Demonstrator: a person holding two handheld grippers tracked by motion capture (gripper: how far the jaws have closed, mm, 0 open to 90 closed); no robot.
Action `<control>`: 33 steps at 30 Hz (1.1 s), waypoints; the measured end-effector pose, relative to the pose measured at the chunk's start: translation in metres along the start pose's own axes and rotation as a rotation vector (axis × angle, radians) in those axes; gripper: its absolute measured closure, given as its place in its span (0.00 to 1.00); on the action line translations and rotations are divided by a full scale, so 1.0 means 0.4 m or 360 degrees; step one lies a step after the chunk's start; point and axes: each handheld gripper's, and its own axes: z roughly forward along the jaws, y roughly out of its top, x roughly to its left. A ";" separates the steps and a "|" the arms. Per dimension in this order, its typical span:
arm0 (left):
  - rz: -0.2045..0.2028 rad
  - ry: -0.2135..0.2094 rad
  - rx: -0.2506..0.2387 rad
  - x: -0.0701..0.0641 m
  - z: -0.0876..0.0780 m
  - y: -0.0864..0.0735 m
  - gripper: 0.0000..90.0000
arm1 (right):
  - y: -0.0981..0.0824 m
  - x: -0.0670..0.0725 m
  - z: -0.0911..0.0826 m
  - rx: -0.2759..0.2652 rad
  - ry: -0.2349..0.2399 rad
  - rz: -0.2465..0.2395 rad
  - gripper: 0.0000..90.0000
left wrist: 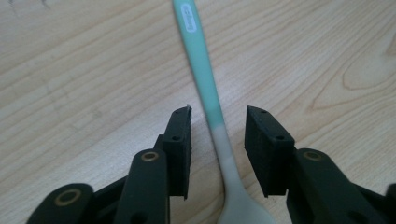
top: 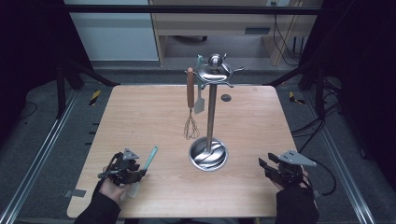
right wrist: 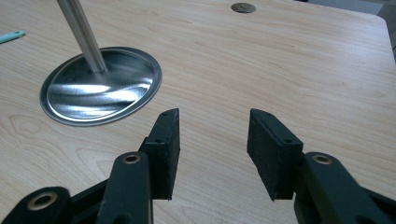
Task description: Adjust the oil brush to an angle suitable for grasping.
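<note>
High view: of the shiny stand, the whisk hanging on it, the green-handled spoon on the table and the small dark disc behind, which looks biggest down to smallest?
1. Stand, by far.
2. Whisk.
3. Spoon, though part lies hidden under the left gripper, so ranks 2 and 3 are unsure.
4. Dark disc, smallest, though farthest off.

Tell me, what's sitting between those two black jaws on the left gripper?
The handle of a green-and-white spatula lying on the wooden table runs through the gap of the open left gripper, touching neither jaw, as the left gripper view shows.
</note>
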 end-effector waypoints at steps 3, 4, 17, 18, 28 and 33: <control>-0.0022 -0.0002 0.0030 -0.006 0.006 -0.002 0.74 | 0.000 0.001 -0.001 0.0003 0.0005 -0.0002 0.60; -0.0015 -0.0010 0.0049 -0.007 0.006 -0.003 0.76 | -0.001 0.002 -0.001 0.0006 0.0008 -0.0005 0.61; -0.0084 0.0036 0.0076 -0.013 0.010 -0.001 0.89 | -0.002 0.002 0.004 0.0025 0.0009 -0.0013 0.61; -0.0069 0.0038 0.0078 -0.014 0.010 -0.001 0.89 | -0.002 0.002 0.005 0.0026 0.0011 -0.0014 0.61; 0.0020 0.0014 0.0080 0.010 0.005 -0.007 0.91 | -0.002 0.001 0.003 0.0021 0.0011 -0.0018 0.61; 0.0009 0.0007 0.0014 0.012 -0.005 0.000 0.83 | -0.001 0.002 0.003 0.0021 0.0015 -0.0010 0.61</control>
